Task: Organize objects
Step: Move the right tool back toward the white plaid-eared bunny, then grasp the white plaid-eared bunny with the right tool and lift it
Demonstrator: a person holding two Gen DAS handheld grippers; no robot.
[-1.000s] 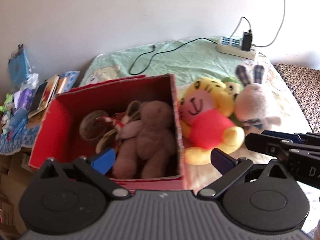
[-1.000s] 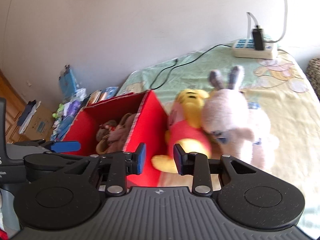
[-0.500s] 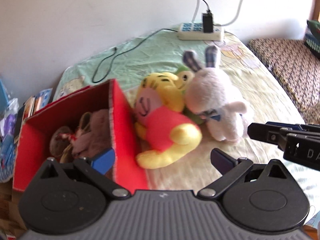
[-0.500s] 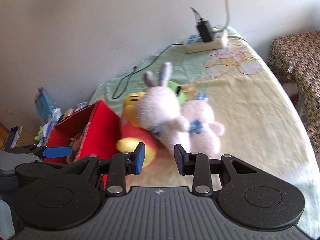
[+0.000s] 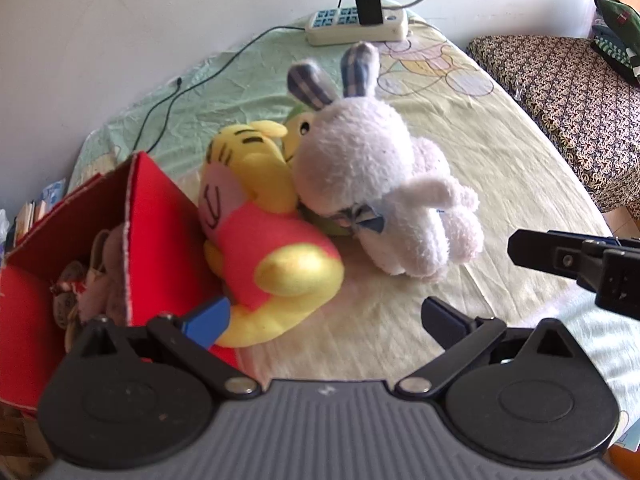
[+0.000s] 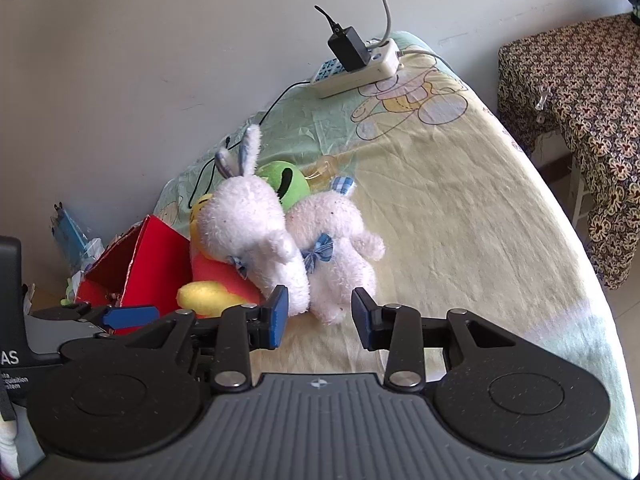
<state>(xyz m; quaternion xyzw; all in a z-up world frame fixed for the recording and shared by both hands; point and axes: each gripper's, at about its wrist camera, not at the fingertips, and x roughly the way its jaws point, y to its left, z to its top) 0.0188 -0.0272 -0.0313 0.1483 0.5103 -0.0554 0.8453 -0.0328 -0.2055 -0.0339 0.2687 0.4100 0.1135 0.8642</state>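
Right wrist view: right claw (image 6: pixel 318 318) spread, empty, just short of the rabbit (image 6: pixel 256 236).
Left wrist view: left claw (image 5: pixel 324 320) spread wide, empty, low over the bed (image 5: pixel 500 152), its left finger close to the tiger (image 5: pixel 260 248).
Location of toys: on the bed, piled together beside the box (image 5: pixel 160 240); the tiger leans against the box's outer wall.
Risk 1: the rabbit and the second white toy (image 6: pixel 340 248) touch; a grip placed between them is likely to catch both, or drag one off the pile.
Risk 2: plush compresses; a shallow pinch on fur alone may slip during the lift.
Risk 3: the box sits at the bed's edge; a push against the tiger could shift or tip it.
Risk 4: both claws are near each other; simultaneous reaches could collide.
Risk 5: the cable (image 5: pixel 208 76) lies behind the pile; a far reach could snag it.
Count, claws: two.
Count, boxes: one, red, open-topped.
Count, loose toys: four (tiger, rabbit, white toy, green toy (image 6: pixel 286 184)).
Count, toys in box: at least one brown bear (image 5: pixel 108 264); the rest cannot be told apart.
Count, power strips: one (image 5: pixel 356 26), with one plug.
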